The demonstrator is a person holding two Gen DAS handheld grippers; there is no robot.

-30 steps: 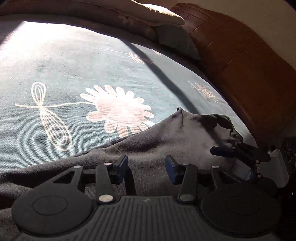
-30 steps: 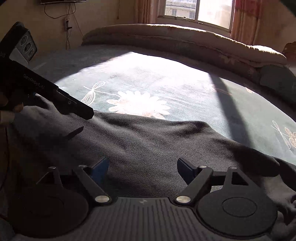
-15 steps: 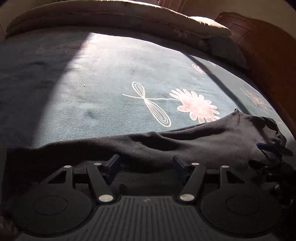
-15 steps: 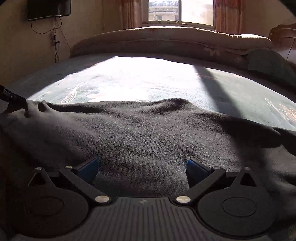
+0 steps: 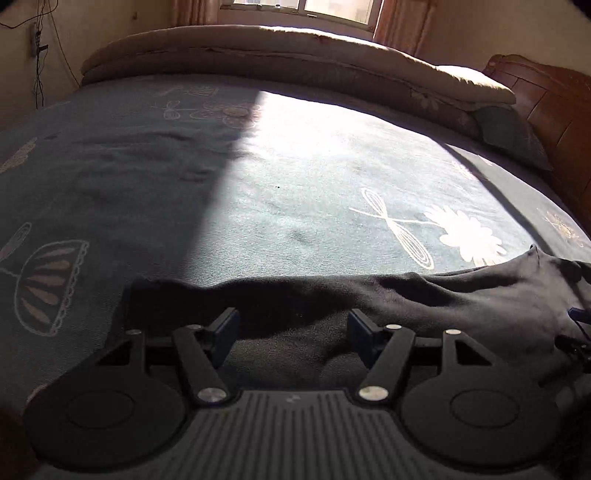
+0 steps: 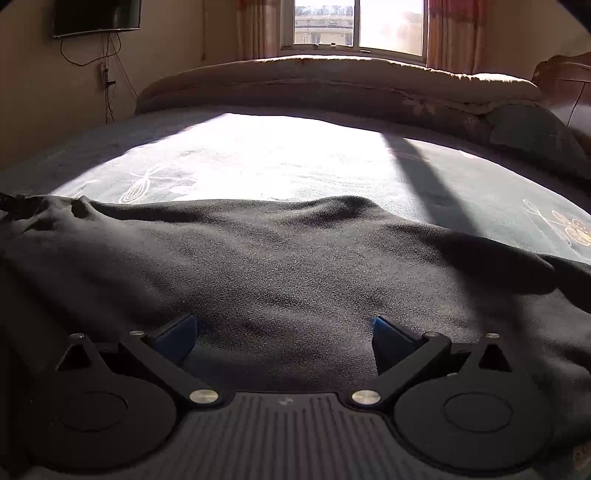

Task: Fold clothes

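1. Left wrist view: your left gripper (image 5: 291, 332) stood spread over the dark garment (image 5: 443, 306) on the bed (image 5: 258, 206).
2. Your right gripper (image 6: 284, 332) hovered spread too, likely ready to pinch cloth.

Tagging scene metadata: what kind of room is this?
Almost certainly a home bedroom: a bed under a teal flower-print cover, a rolled quilt below the window, and a wall-mounted TV.

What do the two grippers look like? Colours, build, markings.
Both match: the left gripper and right gripper have black linkage arms with silver pivot pins, round black discs, a ribbed dark-grey body with a tiny centre logo, and blue-padded fingers. No cables or sleeves are visible.
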